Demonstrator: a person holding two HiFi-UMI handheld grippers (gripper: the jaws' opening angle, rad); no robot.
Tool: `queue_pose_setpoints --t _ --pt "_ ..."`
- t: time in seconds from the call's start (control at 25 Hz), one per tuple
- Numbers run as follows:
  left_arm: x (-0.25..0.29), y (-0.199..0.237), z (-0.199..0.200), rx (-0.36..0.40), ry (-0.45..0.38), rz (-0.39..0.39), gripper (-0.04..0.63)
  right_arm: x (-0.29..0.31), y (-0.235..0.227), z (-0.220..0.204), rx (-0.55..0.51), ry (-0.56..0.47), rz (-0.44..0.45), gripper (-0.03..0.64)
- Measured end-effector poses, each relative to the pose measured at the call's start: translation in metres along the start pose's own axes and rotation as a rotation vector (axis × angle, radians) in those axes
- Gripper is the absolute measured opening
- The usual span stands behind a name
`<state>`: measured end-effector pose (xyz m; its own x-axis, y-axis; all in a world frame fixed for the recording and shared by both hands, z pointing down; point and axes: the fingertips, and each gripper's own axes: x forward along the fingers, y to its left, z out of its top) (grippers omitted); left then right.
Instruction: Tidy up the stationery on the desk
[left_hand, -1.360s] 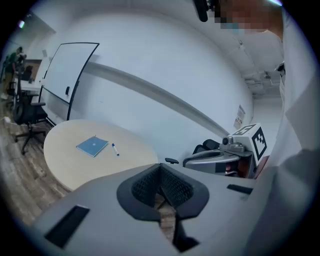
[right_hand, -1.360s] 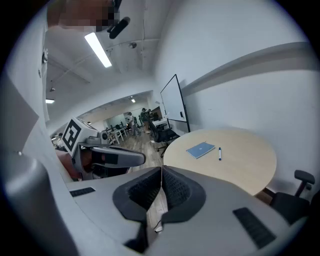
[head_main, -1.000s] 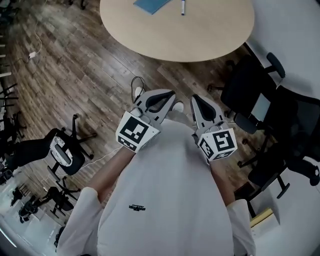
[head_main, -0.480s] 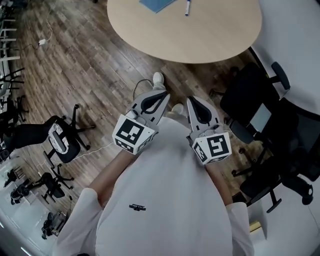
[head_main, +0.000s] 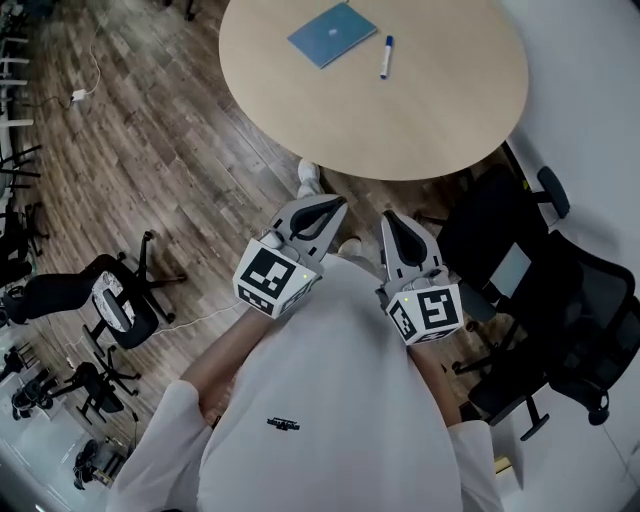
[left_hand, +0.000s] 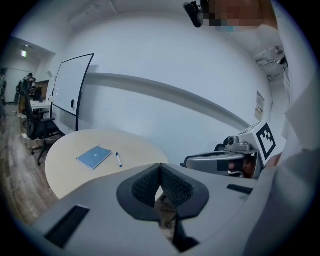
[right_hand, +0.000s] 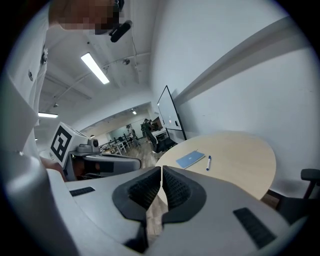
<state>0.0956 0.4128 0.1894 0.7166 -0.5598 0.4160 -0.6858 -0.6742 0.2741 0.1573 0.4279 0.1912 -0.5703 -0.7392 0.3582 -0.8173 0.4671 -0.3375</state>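
Wood-plank flooring (head_main: 170, 160) runs underfoot on the near side of the round table (head_main: 430, 120). Both tools hang there, well short of the table's near edge. The left gripper (head_main: 333, 207) and the right gripper (head_main: 392, 220) sit side by side in front of my white shirt. Each has its ribbed black pads pressed flat together with nothing between them, so both are closed and empty.

I judge that the tidying proper has not begun and this is only the approach. The next move calls for getting within reach of the table and spreading a pair of jaws before anything can be picked up.

Black swivel chairs (head_main: 500, 200) stand off the table's right side. The tabletop is pale, smooth and matte, with a rounded outline.

On the table's far half lies the stationery. A slim pen (head_main: 386, 57) with a white barrel and blue cap lies just beside a thin blue notebook (head_main: 332, 33) without touching it. The notebook lies flat and askew. I expect the pen to want a narrow pinch across its barrel. The notebook, lying flush, will probably need an edge worked up first.

Beyond the table's far side a whiteboard (left_hand: 70, 95) stands against the plain wall.
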Motion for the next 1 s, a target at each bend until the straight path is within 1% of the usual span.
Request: queue_pose_setpoints --t 0.12,0.28,0.4,0.52,0.72,0.92,1.0 --pt "0.005 0.042 0.024 -0.004 -0.012 -0.025 0.015 0.044 0.002 0.026 0.004 -0.016 -0.04 0.037" --pt "0.01 0.095 0.051 -0.029 -0.025 -0.076 0.015 0.106 0.002 0.059 0.023 -0.022 -0.103 0.037" --pt "0.014 0.136 0.069 -0.025 -0.028 -0.101 0.015 0.146 -0.003 0.082 0.031 -0.033 -0.156 0.037" --pt "0.023 0.169 0.085 -0.02 -0.03 -0.134 0.015 0.181 -0.009 0.094 0.044 -0.026 -0.201 0.037" --pt "0.041 0.201 0.094 -0.021 -0.023 -0.19 0.015 0.222 -0.014 0.111 0.04 -0.014 -0.24 0.037" --pt "0.055 0.211 0.095 -0.034 -0.018 -0.228 0.015 0.241 -0.025 0.113 0.067 0.001 -0.264 0.037" --pt "0.062 0.218 0.095 -0.038 -0.017 -0.228 0.015 0.251 -0.028 0.111 0.074 0.011 -0.267 0.037"
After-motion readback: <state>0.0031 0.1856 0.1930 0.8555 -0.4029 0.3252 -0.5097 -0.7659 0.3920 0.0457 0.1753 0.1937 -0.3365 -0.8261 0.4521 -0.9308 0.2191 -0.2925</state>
